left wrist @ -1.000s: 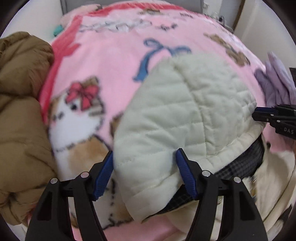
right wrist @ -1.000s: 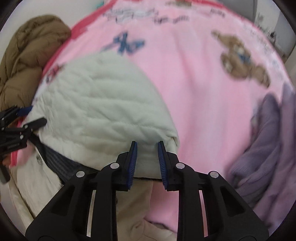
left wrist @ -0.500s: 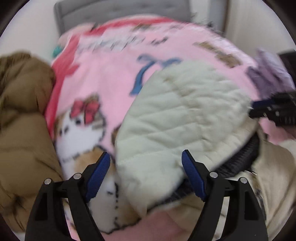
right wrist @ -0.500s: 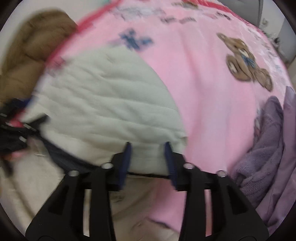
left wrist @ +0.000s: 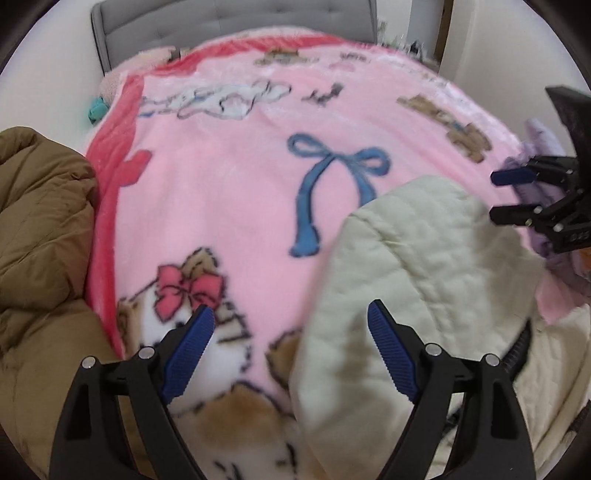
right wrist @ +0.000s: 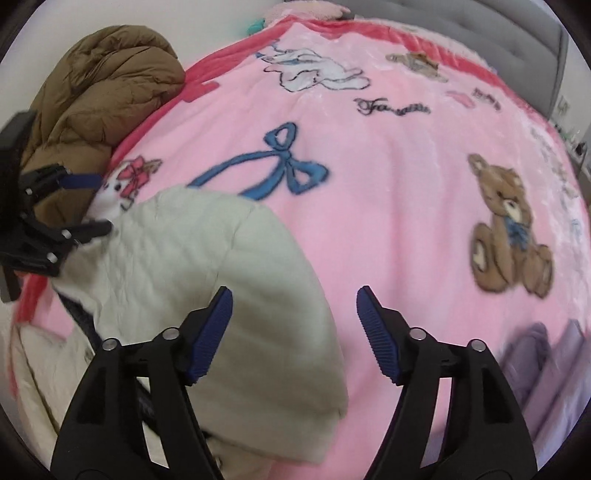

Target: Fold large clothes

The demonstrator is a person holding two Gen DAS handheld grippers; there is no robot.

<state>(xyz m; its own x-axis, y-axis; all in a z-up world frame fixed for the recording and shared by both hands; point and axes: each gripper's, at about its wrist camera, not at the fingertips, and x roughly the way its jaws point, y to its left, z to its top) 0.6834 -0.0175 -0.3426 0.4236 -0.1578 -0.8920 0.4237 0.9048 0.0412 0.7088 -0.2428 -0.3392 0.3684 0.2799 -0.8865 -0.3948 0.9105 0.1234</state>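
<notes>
- Jaws of the left gripper (left wrist: 286, 349) had just been opening and stood wide, nothing between the pads; a second before, they had straddled the near edge of the cream quilted jacket (left wrist: 424, 280), which now lay clear of them, below and to the right.
- Jaws of the right gripper (right wrist: 294, 334) had likewise just been opening, from nearly closed on the jacket's folded edge to well apart, and they held nothing. The jacket's rounded edge (right wrist: 207, 280) lay under the left pad only.
- Both grippers had lifted away from the cloth compared with a second earlier, so more of the bed showed in both views. That read as a fold set down and released: the jacket's upper part lay turned over its lower part, with a dark lining showing at the near side.
- The jacket sat at the near edge of the pink blanket (left wrist: 229, 206), its folded top edge just short of the blue bow print (left wrist: 332, 177).
- Room for another fold looked ample beyond the jacket, where the blanket was bare as far as the grey headboard (left wrist: 229, 29).
- At the sides it was tighter: a brown puffy coat (left wrist: 40, 236) was heaped along the left edge of the bed, and purple clothing (right wrist: 546, 362) lay at the right edge, near the right gripper.
</notes>
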